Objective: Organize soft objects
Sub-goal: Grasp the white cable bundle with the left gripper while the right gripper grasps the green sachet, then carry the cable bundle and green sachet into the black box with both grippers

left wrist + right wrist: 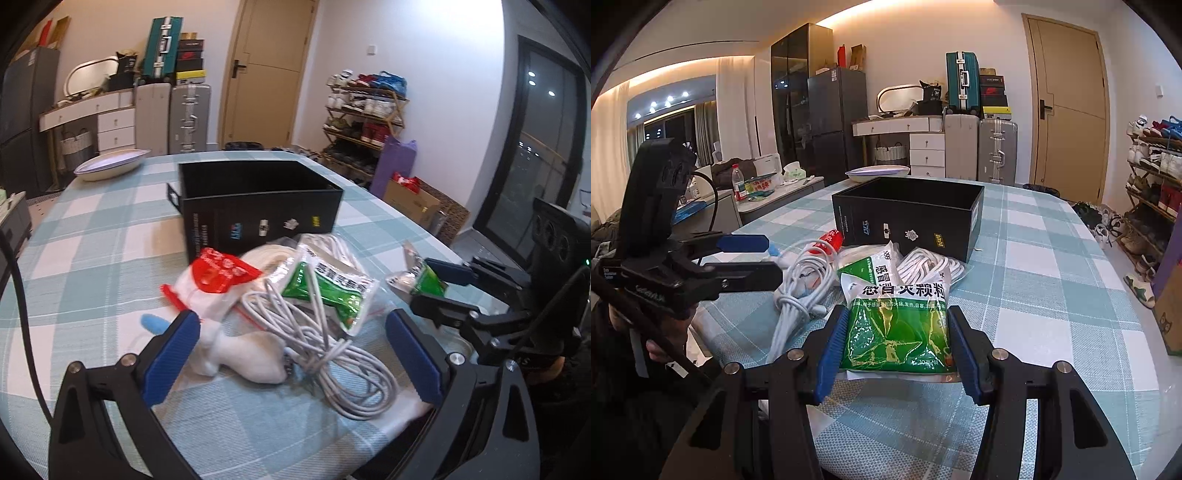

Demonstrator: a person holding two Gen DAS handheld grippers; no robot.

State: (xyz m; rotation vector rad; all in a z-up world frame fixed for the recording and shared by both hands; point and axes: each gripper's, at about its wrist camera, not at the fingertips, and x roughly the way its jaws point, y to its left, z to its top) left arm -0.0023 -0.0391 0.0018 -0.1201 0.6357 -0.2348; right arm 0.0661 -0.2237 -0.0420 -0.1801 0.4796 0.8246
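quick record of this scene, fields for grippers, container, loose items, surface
right gripper: shut on a green and white plastic sachet, blue pads pressing its two sides
left gripper: open, fingers either side of a white plush toy and a coiled white cable, not gripping
container: open black cardboard box, nothing visible inside
loose items: second green and white sachet, red and white plastic bag, bagged white rope
surface: table with teal and white checked cloth
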